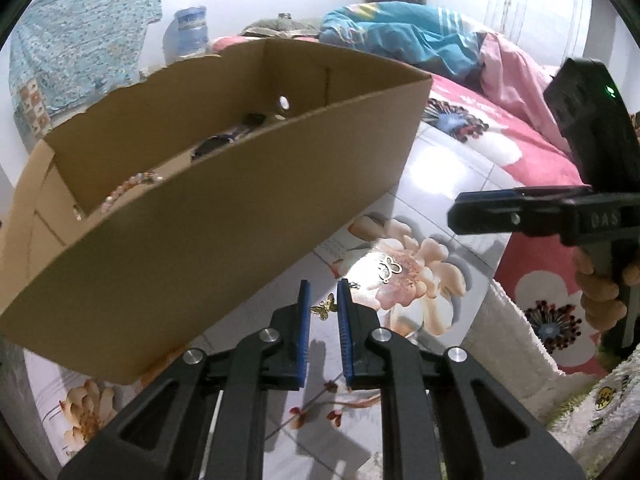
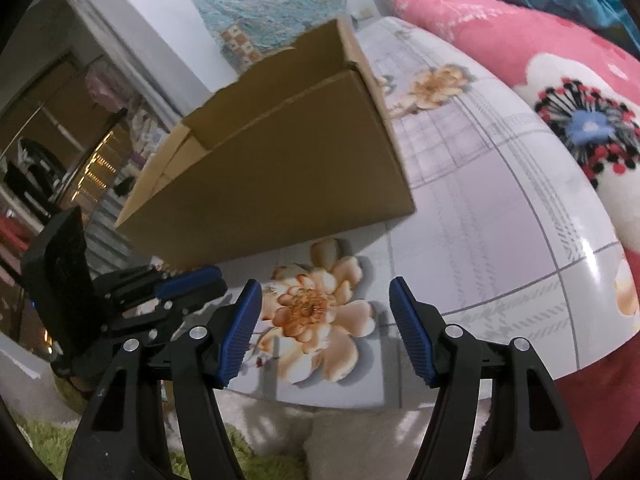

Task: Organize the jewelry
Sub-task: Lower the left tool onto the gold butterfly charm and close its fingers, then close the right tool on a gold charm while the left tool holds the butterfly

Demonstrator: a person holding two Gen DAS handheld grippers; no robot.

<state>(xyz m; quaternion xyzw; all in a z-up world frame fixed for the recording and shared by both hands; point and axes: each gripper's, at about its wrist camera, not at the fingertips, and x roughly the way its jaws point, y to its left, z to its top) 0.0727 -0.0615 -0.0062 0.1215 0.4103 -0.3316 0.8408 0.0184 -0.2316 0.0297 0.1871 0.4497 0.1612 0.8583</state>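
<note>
The floral desk (image 1: 440, 168) carries an open cardboard box (image 1: 200, 240) already holding a bead bracelet (image 1: 132, 188). The right gripper (image 2: 326, 320) hangs wide open, empty. The left gripper (image 1: 322, 300) is nearly closed around a tiny gold butterfly charm (image 1: 323, 309), a silver charm (image 1: 390, 269) lying just beyond. Both look featherlight, thin and slippery; pinch them across the wings
</note>
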